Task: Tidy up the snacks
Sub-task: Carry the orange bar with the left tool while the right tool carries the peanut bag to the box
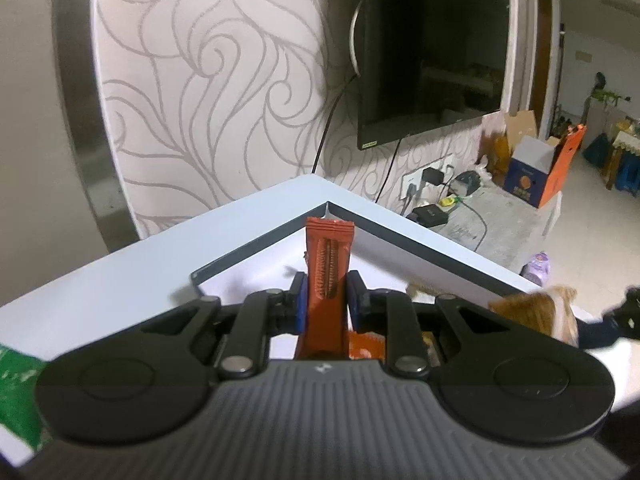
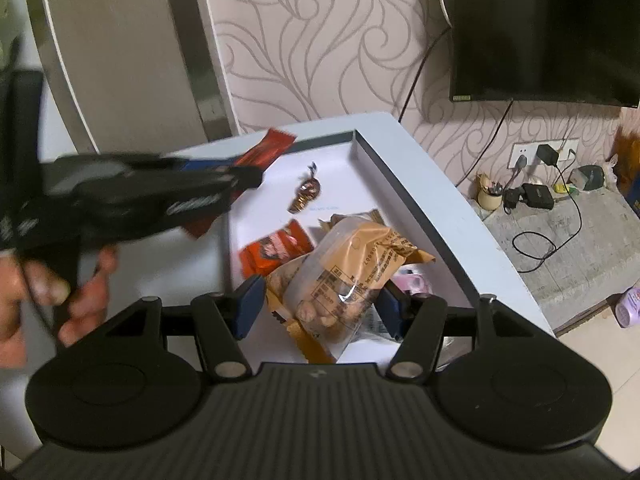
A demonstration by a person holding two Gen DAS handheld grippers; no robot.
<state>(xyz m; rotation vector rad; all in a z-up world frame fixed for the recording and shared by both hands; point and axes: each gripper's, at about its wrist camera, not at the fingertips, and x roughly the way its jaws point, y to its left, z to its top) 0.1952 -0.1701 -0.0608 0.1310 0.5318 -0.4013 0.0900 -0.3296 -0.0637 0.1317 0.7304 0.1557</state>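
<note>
**Left claw on the bar, right claw round the bag**

Left claw (image 1: 326, 284) pinched shut on a red bar (image 1: 328, 248), blue pads (image 1: 299, 300) gripping low on the wrapper. Bar upright, crimped top end free, up over the tray (image 1: 420, 256) corner. Blurred from the right wrist, so clearly on the move.

Right claw (image 2: 320, 300) set wide, looks clamped on both sides of the bag (image 2: 352, 256). Bag just above the near end of the tray, with an orange packet (image 2: 276, 250) beside it and a small candy (image 2: 306, 194) further in. Tray flat on the bench (image 1: 120, 272).

Handling, by the look of it: bar light, fairly stiff, slick foil. Best held across the middle of the body, not by the crimp, to stop it swinging or sliding out.

Bag light too, but soft, puffy and crinkly, with pastries inside that would crush. Gentle squeeze only, across the plump middle. Slippery film, so no jerks.
</note>
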